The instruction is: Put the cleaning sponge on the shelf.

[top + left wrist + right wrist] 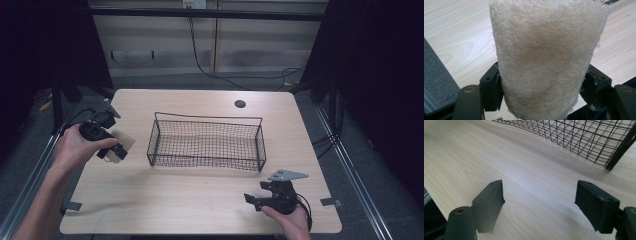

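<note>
The left gripper (116, 149) clamps a cream fibrous pad (121, 145) just left of the wire basket (206, 142) — its far end cut off in the left gripper view. The right gripper (540, 202) gapes wide — nothing held — near the basket's front right corner.

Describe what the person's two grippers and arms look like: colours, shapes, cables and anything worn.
Both are black handheld tools. The left gripper has blocky black jaws on rounded arms with brass-coloured pivots, and a black cable trailing behind. The right gripper has the same blocky jaws, a grey three-cornered plate on top and a black cable looping by the wrist. The forearms are bare: no sleeves in sight.
</note>
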The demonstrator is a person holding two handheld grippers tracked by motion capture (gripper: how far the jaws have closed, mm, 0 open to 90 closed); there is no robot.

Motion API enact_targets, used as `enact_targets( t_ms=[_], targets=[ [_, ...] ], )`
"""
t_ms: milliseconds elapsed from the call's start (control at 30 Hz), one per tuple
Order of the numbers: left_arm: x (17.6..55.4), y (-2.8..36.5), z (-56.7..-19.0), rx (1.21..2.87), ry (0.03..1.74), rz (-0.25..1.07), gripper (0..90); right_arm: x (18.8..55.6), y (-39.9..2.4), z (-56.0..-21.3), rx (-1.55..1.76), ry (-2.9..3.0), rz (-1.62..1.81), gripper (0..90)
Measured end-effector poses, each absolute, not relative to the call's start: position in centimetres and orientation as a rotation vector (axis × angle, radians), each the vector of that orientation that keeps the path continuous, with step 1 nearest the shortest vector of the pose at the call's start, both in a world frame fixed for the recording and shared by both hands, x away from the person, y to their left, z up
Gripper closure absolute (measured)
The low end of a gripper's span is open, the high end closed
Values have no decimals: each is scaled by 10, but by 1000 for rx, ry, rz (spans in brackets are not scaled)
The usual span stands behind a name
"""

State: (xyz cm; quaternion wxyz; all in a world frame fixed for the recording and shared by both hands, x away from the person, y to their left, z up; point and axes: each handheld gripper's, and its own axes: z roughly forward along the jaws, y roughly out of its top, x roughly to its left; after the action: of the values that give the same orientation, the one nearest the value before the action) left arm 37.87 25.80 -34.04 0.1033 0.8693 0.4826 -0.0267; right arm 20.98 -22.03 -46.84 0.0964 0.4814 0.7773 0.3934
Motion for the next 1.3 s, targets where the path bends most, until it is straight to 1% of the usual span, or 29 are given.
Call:
enact_targets(
  t_ms=[367,733,1067,1300],
  targets=[
    [378,251,-328,2586,1394,-73,302,210,-220,-469,1420,2304,1168,225],
    [380,231,-318,2619,1359,-60,303,210,-220,-468,1419,2306,1171,224],
    [388,220,-315,2620,1366,-90,303,209,-220,-468,1416,2305,1175,224],
    [390,203,-312,2619,1353,-100,302,209,-220,-469,1417,2308,1172,224]
  ],
)
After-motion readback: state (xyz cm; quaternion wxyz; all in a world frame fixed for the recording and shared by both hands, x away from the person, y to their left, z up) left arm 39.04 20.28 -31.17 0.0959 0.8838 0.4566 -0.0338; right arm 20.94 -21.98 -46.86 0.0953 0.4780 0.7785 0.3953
